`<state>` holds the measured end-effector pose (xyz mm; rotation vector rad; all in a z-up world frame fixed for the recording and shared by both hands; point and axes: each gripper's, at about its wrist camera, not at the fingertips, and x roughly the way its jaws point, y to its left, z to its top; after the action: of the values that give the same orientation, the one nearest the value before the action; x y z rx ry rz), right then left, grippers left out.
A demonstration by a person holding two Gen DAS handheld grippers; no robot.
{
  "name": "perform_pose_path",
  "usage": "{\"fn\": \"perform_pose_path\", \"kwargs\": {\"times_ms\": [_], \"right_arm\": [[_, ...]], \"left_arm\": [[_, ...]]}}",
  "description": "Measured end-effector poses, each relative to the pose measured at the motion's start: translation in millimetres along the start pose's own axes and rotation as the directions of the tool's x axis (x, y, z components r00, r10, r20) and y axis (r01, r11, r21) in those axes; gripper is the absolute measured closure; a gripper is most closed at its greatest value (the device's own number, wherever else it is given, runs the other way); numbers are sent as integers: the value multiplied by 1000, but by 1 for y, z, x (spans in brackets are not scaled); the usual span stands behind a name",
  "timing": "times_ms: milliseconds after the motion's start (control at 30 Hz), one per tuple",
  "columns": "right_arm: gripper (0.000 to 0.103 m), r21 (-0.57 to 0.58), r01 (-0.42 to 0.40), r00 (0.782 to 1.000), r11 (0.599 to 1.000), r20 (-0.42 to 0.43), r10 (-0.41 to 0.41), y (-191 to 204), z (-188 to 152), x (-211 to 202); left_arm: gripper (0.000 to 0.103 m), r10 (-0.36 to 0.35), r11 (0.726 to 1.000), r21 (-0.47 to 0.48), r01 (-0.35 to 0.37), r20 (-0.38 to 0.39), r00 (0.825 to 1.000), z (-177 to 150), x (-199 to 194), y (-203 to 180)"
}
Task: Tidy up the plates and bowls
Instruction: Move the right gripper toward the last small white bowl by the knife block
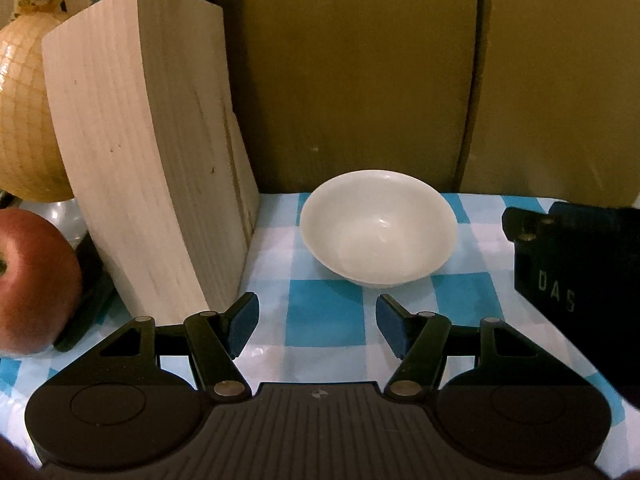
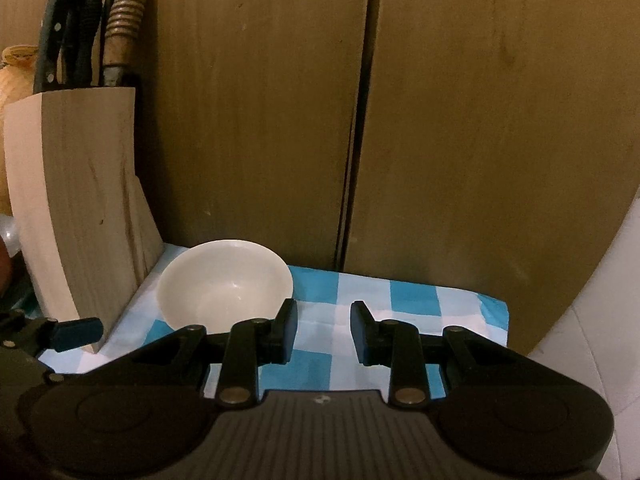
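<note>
A white bowl (image 1: 378,226) stands upright and empty on a blue-and-white checked cloth (image 1: 326,320), close to the wooden back wall. My left gripper (image 1: 318,324) hovers just in front of it, open, with only cloth showing between its blue pads. In the right wrist view the same bowl (image 2: 224,284) lies ahead and to the left of my right gripper (image 2: 324,332). Its jaws stand a narrow gap apart and hold nothing. The right gripper's black body (image 1: 576,264) shows at the right edge of the left wrist view. No plates are in view.
A pale wooden knife block (image 1: 152,160) with several knives (image 2: 80,36) stands just left of the bowl. Further left are a red apple (image 1: 32,280) and a netted onion (image 1: 24,120). Brown cabinet doors (image 2: 460,120) close the back. The cloth ends at the right (image 2: 502,320).
</note>
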<state>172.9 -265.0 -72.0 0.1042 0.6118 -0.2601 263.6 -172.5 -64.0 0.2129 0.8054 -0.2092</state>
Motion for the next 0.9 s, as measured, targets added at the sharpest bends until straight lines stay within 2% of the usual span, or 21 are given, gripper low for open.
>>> {"fn": "perform_pose_path", "kwargs": {"times_ms": [167,367,500,767,900], "right_arm": [[79,25,-24,1000,999,-10,25,-3,2,6],[79,141,-95,994,985,-36,101,-18,11,18],[79,237,-160,981,958,-69,181,-27,12,32],[79,337,-215,965,917,-71,252,-37,18,47],[79,342,-218,961,914,-87,262,-30,18,58]], "left_arm": [[31,-4,1000,-19,4,-12,1000,2,6,1],[31,-19,999,-49,19,-13,1000,11,12,4],[31,-44,996,-79,43,-16,999,16,15,6],[28,-113,982,-153,114,12,993,24,8,24],[29,-73,988,-134,73,10,997,30,18,18]]}}
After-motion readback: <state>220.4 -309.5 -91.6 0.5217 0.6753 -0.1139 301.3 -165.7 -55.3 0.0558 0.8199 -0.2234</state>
